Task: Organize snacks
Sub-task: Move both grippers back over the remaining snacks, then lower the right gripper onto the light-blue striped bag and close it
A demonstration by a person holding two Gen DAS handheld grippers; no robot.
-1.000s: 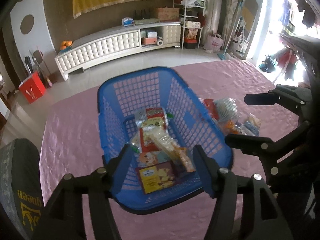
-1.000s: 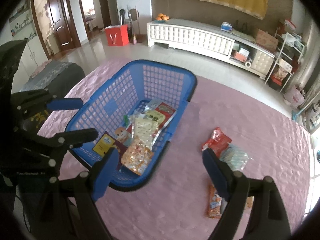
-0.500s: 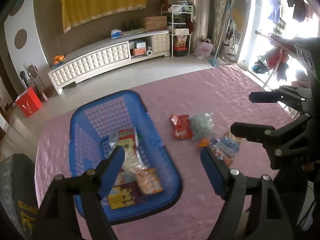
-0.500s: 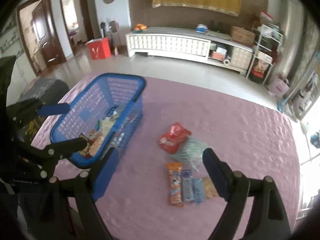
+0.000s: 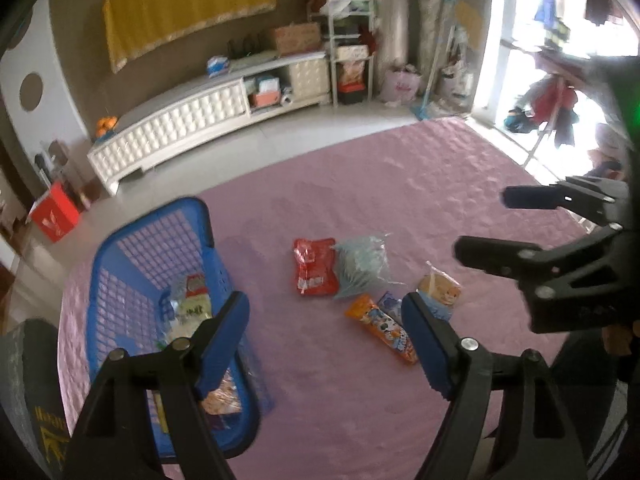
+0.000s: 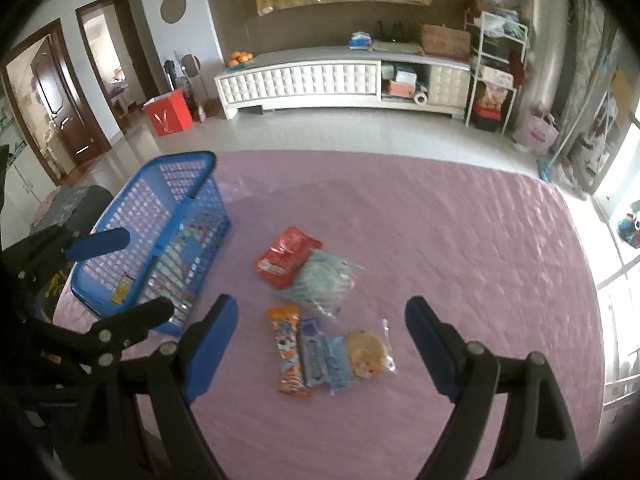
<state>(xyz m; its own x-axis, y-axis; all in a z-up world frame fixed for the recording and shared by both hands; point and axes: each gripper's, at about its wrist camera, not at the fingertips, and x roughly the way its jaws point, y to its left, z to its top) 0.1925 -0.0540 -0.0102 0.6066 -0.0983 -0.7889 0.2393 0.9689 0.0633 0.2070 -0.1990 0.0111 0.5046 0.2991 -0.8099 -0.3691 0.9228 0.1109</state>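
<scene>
Both grippers hang wide apart and empty. Right gripper frames the orange snack packet at lower centre, its long axis pointing away, nearer than left gripper; blue basket sits left.

We hold our left gripper low in its frame, jaws spread wide and holding nothing. Our right gripper sits likewise at the bottom of its frame, jaws wide apart, gripping nothing.
</scene>
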